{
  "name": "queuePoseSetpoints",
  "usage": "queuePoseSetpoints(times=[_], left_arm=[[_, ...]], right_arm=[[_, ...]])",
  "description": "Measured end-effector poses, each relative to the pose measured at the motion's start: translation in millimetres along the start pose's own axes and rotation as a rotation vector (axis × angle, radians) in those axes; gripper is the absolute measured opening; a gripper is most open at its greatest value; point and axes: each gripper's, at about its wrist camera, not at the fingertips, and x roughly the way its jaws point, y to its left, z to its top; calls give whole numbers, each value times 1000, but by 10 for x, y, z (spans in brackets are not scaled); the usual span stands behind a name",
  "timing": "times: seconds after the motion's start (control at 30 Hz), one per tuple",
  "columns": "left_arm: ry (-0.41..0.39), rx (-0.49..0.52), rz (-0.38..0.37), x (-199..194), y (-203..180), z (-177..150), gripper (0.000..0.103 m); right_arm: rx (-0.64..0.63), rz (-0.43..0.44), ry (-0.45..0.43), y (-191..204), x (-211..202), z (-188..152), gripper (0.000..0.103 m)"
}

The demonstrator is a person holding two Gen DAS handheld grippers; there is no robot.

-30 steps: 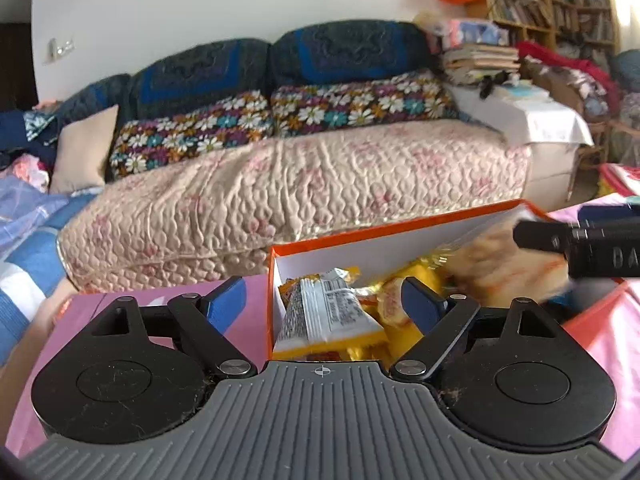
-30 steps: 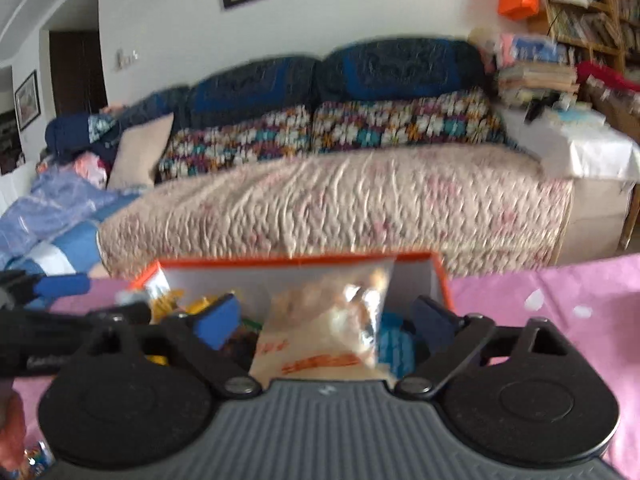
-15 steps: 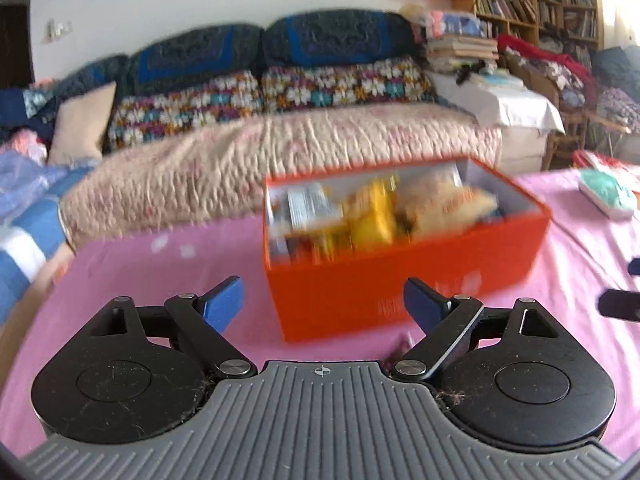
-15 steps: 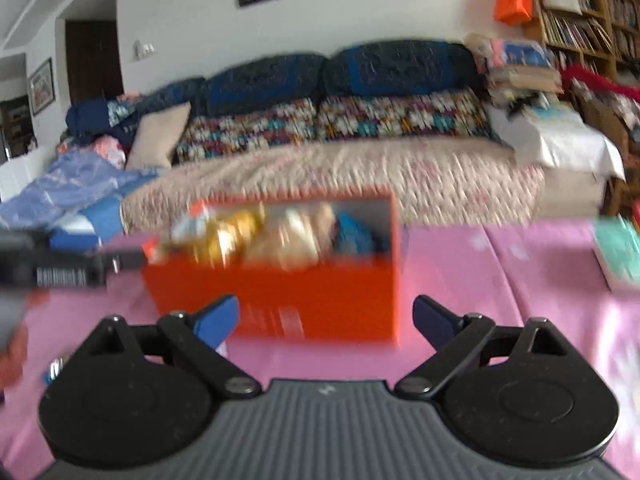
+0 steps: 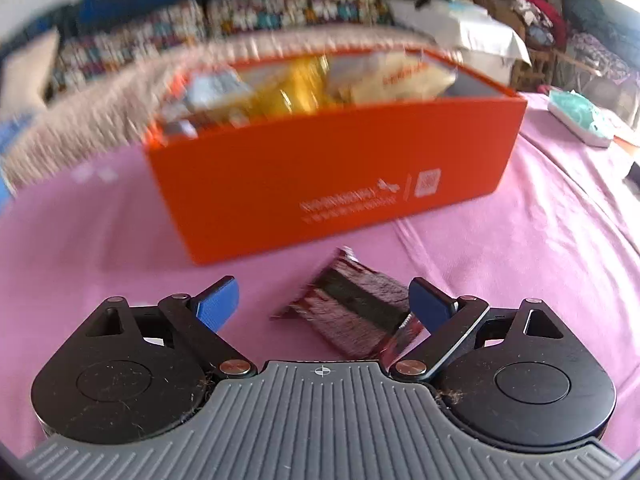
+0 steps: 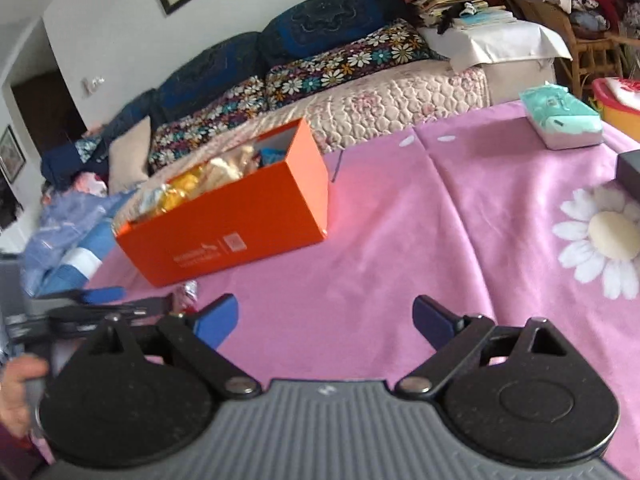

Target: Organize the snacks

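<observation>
Right wrist view shows the most ground: a table under a pink cloth printed with white daisies [image 6: 460, 216] fills it, with a quilted sofa and flowered cushions [image 6: 360, 100] beyond its far edge. Toward the far left of that cloth stands the open orange cardboard box [image 6: 256, 216], already heaped with yellow and pale snack bags. A mint-green tissue pack [image 6: 564, 120] lies near the far right corner, well apart from the box.

The right gripper [image 6: 324, 320] hangs over bare cloth with its blue-tipped fingers spread wide and nothing between them. At the left edge of this view the left gripper [image 6: 100, 312] shows side-on, with the person's hand [image 6: 16, 392] on its handle.

In the left wrist view the left gripper [image 5: 322, 304] points down at a small dark red foil snack packet [image 5: 356, 300], lying flat on the cloth just in front of the box's near wall. Its jaws are opening; the packet sits between them, close against the right finger [image 5: 428, 306], and the pads do not appear to be pressing it.

The step in hand looks like picking up this last loose packet. To do it well, centre the gripper so the packet lies midway between the fingers, come low enough to catch its body and not just the crimped end, close gently, then lift clear of the box wall before dropping it into what space remains at the right end.
</observation>
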Motion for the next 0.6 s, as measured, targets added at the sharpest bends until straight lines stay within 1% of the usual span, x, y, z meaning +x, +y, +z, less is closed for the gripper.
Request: queuePoseSetpoints(times=[0.03,0.07,0.1,0.17,0.2,0.3,0.43,0.47,0.53,0.57,0.6], left_arm=[[6,-26,-8,65,31,31,62],[11,-54,-14,102,34,33,46],[4,-89,-37,104,38,40,38],[4,-104,-69,78,-14,21,33],[7,-92,-88,54,-85,6,30],[8,-55,-156,-37,-311,-53,25],[21,-12,-252,-73,-698,-94,26],[22,-7,-266,-73,-780,-119,29],[26,19,-295,-72,-963,-157,31],[37,17,-316,-57,-1035,-172,34],[55,9,-354,-37,-1107,-185,39]], right_arm=[[-16,2,-3,33,2,2,94],[-28,6,-2,59,12,4,94],[-38,14,2,86,25,-2,94],[-48,21,13,106,51,2,94],[-49,17,16,102,60,8,94],[-25,2,10,42,44,33,94],[19,-31,-3,-85,12,49,94],[21,-42,2,-103,17,40,94],[12,-58,16,-141,34,14,93],[9,-65,20,-150,38,4,93],[7,-71,22,-167,39,-7,93]])
